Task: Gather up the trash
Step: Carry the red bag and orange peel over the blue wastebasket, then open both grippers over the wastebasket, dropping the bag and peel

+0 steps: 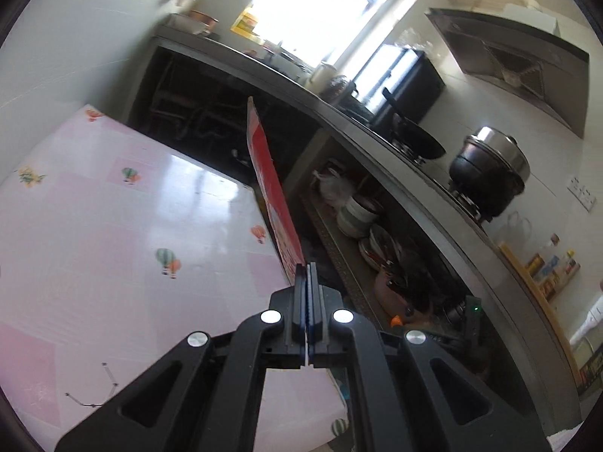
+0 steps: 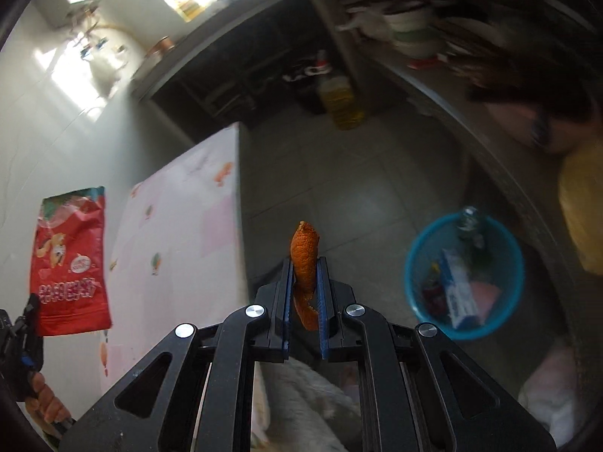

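Note:
My left gripper [image 1: 306, 268] is shut on the edge of a red snack bag [image 1: 269, 188], seen edge-on, held up over the pink-checked table [image 1: 113, 226]. In the right wrist view the same red snack bag [image 2: 71, 260] hangs flat above the table's far side, with the left gripper [image 2: 32, 309] gripping its lower corner. My right gripper [image 2: 304, 263] is shut on a curled strip of orange peel [image 2: 304, 252], over the tiled floor. A blue waste basket [image 2: 414, 293] with several pieces of trash inside stands on the floor to the lower right of the peel.
A kitchen counter [image 1: 377, 158] with a pan [image 1: 414, 139] and a steel pot [image 1: 490, 165] runs along the right. Shelves under the counter hold bowls [image 1: 356, 211]. A yellow oil bottle [image 2: 339, 101] stands on the floor. A person's yellow sleeve [image 2: 584, 203] is at far right.

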Action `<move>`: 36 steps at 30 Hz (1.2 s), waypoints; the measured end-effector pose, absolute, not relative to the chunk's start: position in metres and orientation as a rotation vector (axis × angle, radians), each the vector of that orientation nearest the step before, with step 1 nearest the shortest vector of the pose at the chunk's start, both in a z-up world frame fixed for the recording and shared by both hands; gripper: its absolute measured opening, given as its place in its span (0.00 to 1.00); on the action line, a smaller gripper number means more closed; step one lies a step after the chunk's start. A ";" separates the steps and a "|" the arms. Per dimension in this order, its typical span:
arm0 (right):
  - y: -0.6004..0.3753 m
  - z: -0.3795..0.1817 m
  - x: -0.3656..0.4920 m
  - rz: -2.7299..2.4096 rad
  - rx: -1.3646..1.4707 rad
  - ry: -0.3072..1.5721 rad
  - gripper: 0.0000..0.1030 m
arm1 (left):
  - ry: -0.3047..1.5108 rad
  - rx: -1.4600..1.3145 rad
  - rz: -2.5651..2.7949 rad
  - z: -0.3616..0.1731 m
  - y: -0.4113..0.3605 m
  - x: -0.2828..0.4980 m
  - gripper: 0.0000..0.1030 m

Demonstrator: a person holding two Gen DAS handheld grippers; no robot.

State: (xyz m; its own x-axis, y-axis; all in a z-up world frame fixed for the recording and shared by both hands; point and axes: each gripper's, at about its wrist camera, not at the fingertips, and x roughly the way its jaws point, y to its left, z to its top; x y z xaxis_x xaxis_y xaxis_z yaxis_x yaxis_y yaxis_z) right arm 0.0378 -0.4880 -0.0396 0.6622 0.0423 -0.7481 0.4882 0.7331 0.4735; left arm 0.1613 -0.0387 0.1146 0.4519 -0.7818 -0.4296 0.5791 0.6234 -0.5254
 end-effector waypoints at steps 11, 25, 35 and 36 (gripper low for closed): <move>-0.535 -0.161 -0.030 -0.528 0.914 0.931 0.10 | 0.955 0.047 -1.000 0.043 -0.278 0.131 0.00; -0.557 -0.200 -0.069 -0.520 1.082 0.962 0.10 | 1.377 0.272 -0.715 -0.168 -0.464 0.141 0.01; -0.565 -0.205 -0.070 -0.533 1.056 0.990 0.11 | 1.390 0.184 -0.675 -0.179 -0.448 0.154 0.23; -0.566 -0.205 -0.064 -0.527 1.047 0.988 0.12 | 1.357 0.186 -0.681 -0.167 -0.445 0.155 0.26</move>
State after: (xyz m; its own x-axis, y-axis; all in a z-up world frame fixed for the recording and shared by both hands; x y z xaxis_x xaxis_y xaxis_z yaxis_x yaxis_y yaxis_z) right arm -0.0641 -0.5656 -0.2049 0.4866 0.0803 -0.8699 0.7668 0.4378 0.4694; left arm 0.1550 -0.4449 -0.1667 0.0553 -0.3415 -0.9383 0.5482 0.7958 -0.2573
